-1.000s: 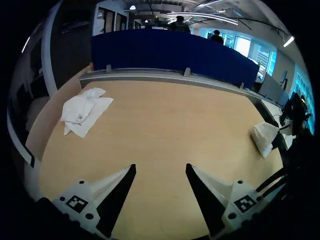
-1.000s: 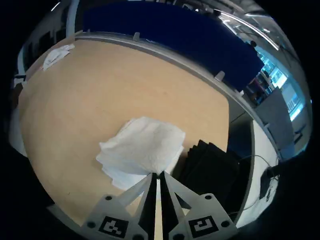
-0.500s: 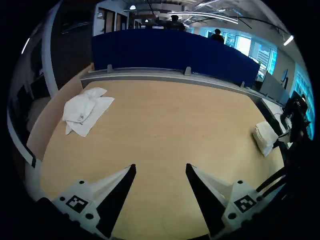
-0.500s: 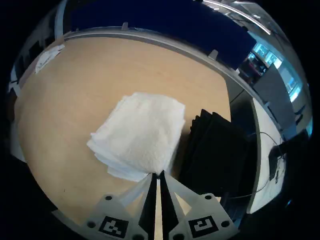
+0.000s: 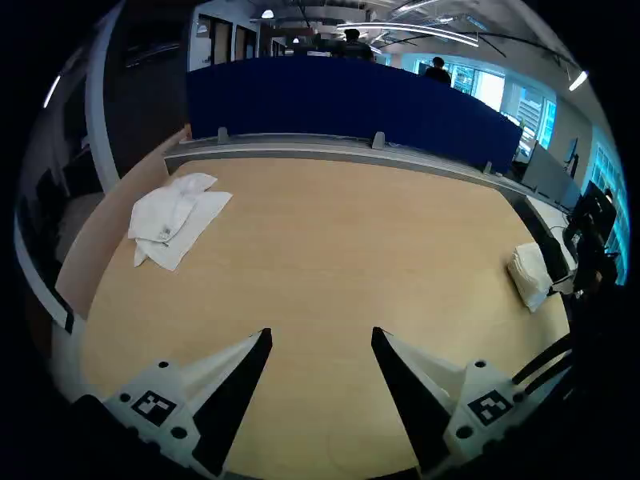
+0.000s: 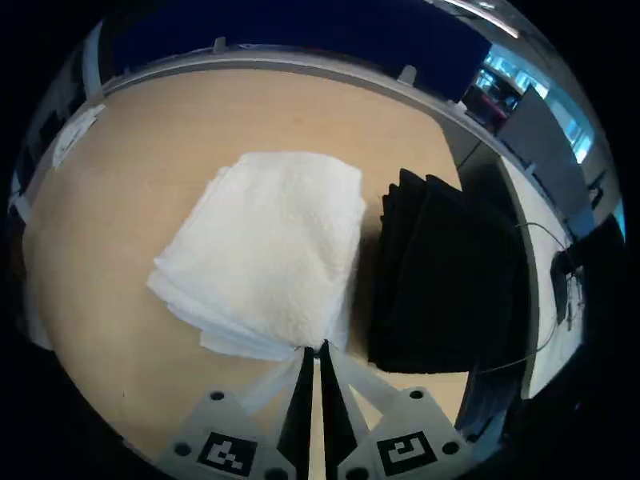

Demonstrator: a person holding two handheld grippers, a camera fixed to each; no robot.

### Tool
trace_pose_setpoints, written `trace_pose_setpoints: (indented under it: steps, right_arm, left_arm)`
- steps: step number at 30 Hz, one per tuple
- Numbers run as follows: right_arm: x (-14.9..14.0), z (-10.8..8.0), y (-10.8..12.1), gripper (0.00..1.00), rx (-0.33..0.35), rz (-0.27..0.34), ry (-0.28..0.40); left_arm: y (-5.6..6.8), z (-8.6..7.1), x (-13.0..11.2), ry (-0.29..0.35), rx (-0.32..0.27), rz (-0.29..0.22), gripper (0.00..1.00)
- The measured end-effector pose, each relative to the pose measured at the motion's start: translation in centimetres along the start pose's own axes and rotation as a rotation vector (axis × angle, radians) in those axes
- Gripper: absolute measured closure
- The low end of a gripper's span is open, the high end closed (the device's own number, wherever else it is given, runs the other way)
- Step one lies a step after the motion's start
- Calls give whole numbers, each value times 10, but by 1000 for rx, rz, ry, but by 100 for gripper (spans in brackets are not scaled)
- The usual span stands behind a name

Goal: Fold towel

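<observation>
Ahead of the left gripper [image 5: 320,332], whose fingers are held wide apart with nothing between them, a bare stretch of the wooden table [image 5: 336,232] is seen. Farther off and to this gripper's left, a loose towel [image 5: 172,220] is spread in a rumpled, partly doubled heap near the table's far corner. Well off to its right, at the table's edge, a folded towel [image 5: 530,274] is laid as a compact white stack. Beyond the table, a blue partition [image 5: 344,100] is mounted along a grey rail.

Directly in front of the right gripper [image 6: 316,350], the folded towel is seen close up as a thick, squared pile of several layers resting on the wood. The gripper's fingers are brought together, and the near corner of the pile is pinched between their tips. Just beside the towel, on this gripper's right, a black stack [image 6: 448,280] of folded dark material is placed, its edge touching or nearly touching the white pile; which of the two cannot be told. Far off to the left in the right gripper view, the loose towel is made out as a small white patch near the table's edge.
</observation>
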State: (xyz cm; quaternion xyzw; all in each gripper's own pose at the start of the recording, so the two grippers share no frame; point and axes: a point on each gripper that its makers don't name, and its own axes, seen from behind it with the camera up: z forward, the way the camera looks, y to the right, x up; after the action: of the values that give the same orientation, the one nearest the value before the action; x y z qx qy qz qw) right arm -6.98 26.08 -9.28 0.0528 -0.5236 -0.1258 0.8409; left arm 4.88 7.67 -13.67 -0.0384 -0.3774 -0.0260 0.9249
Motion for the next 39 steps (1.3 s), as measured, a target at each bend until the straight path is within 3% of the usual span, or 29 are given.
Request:
trace_pose_setpoints:
  steps: [12,39]
  right_arm:
    - [-3,12,0,92,-19,5,-19]
    - [1,-13,9,70,-87,55,48]
  left_arm:
    - [1,0,2,1,2,9,8]
    - [0,0,9,16,-13,13,8]
